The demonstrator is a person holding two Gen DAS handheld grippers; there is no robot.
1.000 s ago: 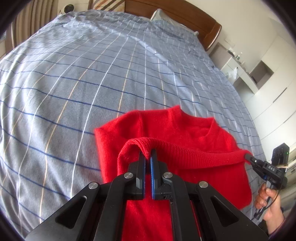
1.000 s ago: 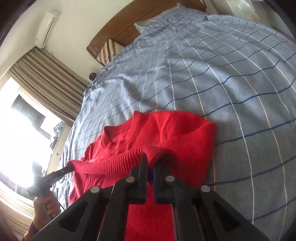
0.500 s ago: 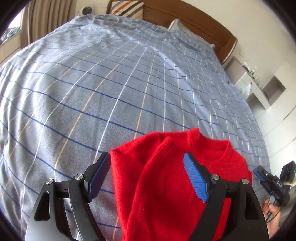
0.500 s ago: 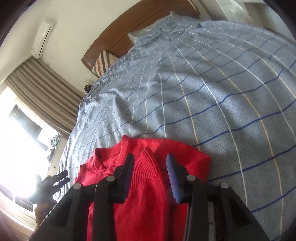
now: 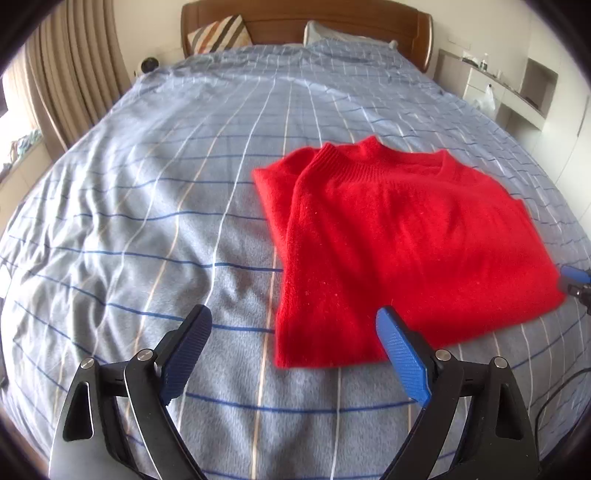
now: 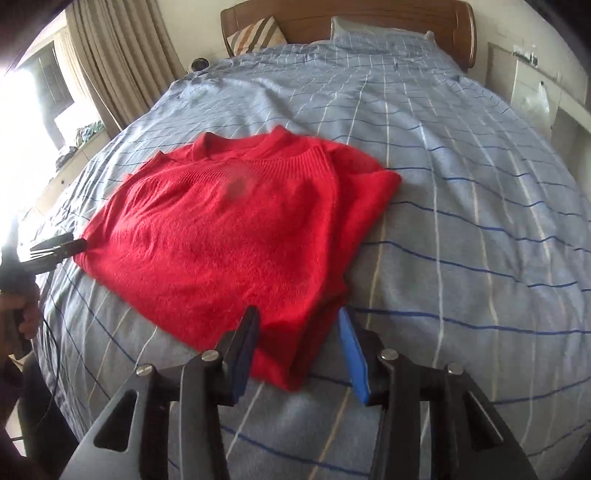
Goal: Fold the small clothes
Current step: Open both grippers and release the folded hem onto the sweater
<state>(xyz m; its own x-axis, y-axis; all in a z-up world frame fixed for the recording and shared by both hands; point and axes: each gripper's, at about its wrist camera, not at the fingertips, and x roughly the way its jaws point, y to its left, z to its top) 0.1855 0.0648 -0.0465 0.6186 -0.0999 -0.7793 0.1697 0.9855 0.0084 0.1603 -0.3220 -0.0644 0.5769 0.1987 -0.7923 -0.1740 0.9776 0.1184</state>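
A red knit sweater [image 5: 399,236] lies folded flat on the blue checked bedspread [image 5: 166,206], its hem brought up to the collar at the far side. My left gripper [image 5: 293,356] is open and empty, low over the bed, with the sweater's near left corner between its blue pads. In the right wrist view the sweater [image 6: 229,236] lies ahead and left. My right gripper [image 6: 299,350] is open, its jaws astride the sweater's near right corner without holding it. The other gripper's tip [image 6: 55,249] shows at the sweater's left edge.
A wooden headboard [image 5: 332,22] with a striped cushion [image 5: 218,33] and a pillow [image 5: 343,35] stands at the far end. Curtains [image 5: 70,70] hang on the left, white shelves [image 5: 517,85] on the right. A cable [image 5: 554,391] trails at the near right.
Both grippers held the ribbed hem raised, then opened and let it fall on the collar. Both have since drawn back toward the near edge of the sweater.
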